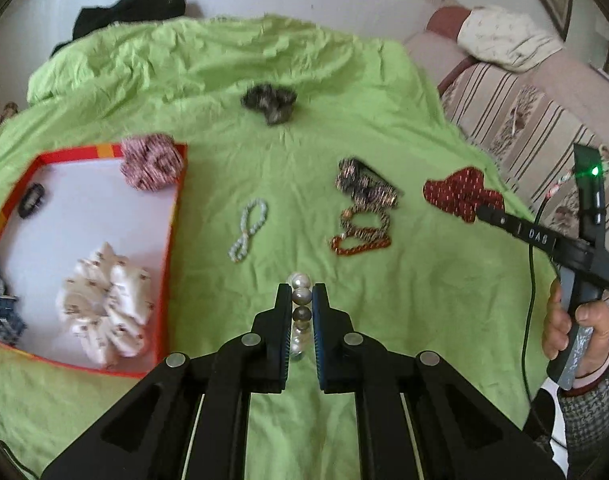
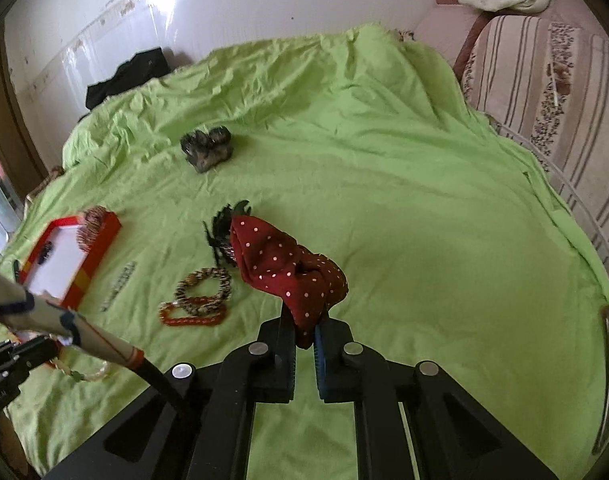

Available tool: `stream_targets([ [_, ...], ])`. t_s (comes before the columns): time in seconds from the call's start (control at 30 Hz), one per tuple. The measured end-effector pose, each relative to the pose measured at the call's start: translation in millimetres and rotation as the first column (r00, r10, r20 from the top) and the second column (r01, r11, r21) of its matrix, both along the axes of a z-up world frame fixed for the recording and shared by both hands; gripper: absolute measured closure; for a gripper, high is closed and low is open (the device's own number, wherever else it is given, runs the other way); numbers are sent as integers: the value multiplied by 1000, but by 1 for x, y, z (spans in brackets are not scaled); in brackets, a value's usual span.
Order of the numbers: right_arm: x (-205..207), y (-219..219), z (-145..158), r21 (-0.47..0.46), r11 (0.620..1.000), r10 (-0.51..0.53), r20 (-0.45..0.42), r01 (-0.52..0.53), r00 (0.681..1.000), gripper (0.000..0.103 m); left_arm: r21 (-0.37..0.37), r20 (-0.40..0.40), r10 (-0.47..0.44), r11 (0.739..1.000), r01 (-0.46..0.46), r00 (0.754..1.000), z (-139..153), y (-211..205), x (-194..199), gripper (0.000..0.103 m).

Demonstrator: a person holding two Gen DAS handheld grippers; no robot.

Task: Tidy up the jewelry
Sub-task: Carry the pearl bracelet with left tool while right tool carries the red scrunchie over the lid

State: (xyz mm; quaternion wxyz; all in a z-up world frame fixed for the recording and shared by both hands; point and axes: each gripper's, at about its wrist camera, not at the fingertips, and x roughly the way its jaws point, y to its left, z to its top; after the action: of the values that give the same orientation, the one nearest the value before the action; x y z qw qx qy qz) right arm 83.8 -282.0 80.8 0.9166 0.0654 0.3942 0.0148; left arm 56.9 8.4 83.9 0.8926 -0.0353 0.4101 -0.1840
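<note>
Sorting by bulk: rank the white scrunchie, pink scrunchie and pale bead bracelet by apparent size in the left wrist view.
1. white scrunchie, though it is nearest the camera
2. pink scrunchie
3. pale bead bracelet

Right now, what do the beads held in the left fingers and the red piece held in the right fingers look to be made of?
The bead strand looks like glossy faux pearl, plastic or glass: round, cream to grey, with bright highlights. The red polka-dot piece looks like soft matte woven fabric: it folds and droops from the right gripper. The left gripper pinches the beads.
</note>
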Motion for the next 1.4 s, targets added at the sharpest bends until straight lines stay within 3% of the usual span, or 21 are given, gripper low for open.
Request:
stream_targets([
  [0.43, -33, 52, 28, 33, 996, 86, 13, -87, 996, 95, -19, 103, 121, 993, -119, 987, 55, 72, -38, 94],
  [0.7, -33, 109, 35, 25, 978, 205, -2, -205, 979, 95, 15, 120, 200, 979, -204, 972, 68, 118, -29, 94],
  [1.1, -14, 204, 21, 37, 933, 359, -65, -358, 931, 95, -45, 93, 274, 962, -271, 957, 58, 162, 19, 94],
  [1.27, -4, 237, 16, 67, 909, 417, -93, -412, 904, 95, -100, 53, 300, 951, -294, 953, 36, 183, 35, 94],
  [1.4, 2, 262, 10, 93, 884, 467, -109, -459, 877, 95, -100, 3, 321, 942, -319, 947, 16, 200, 40, 94],
])
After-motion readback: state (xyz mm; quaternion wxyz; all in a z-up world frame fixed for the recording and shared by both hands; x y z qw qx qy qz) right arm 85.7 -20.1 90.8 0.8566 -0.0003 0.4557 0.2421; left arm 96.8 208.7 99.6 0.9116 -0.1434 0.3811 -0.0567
